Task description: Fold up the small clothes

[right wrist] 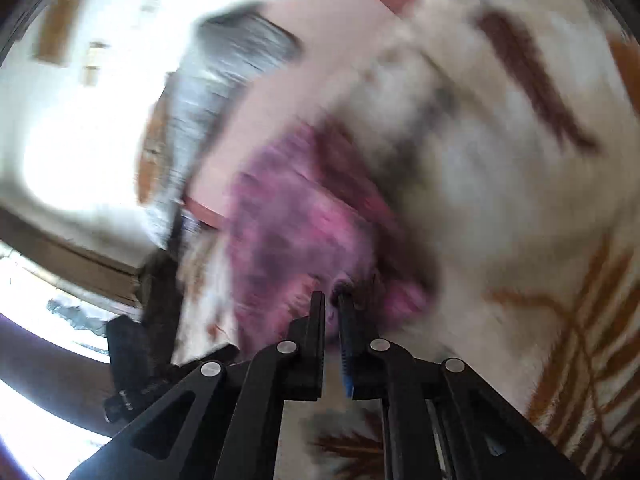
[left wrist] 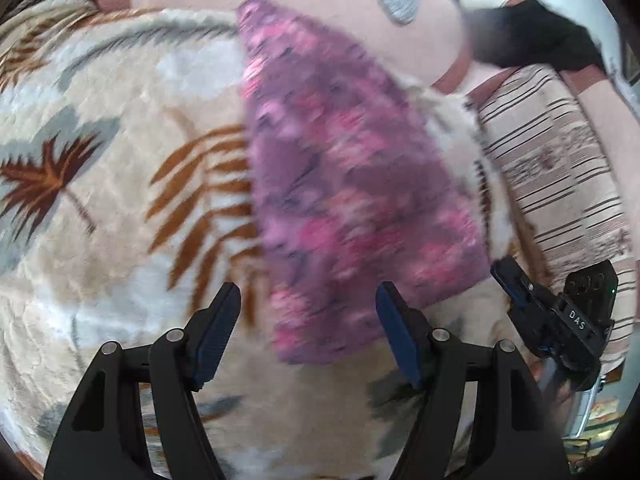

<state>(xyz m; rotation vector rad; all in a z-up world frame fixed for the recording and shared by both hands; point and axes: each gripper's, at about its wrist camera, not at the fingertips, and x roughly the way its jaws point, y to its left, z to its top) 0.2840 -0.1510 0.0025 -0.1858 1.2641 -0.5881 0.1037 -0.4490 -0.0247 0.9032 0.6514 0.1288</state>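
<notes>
My left tongs [left wrist: 308,332] are hanging wide apart over the purple floral garment [left wrist: 340,184] with nothing in them. It's a long strip running from about 12 o'clock down to 6 in the left view, lying on the leaf-print blanket [left wrist: 112,208]. My right tongs [right wrist: 331,300] are pinched nearly together right at the garment's near edge (way too blurry for me to tell whether there's actually fabric between them). You can see them at 4 o'clock in the left view, just beside the garment's corner.
</notes>
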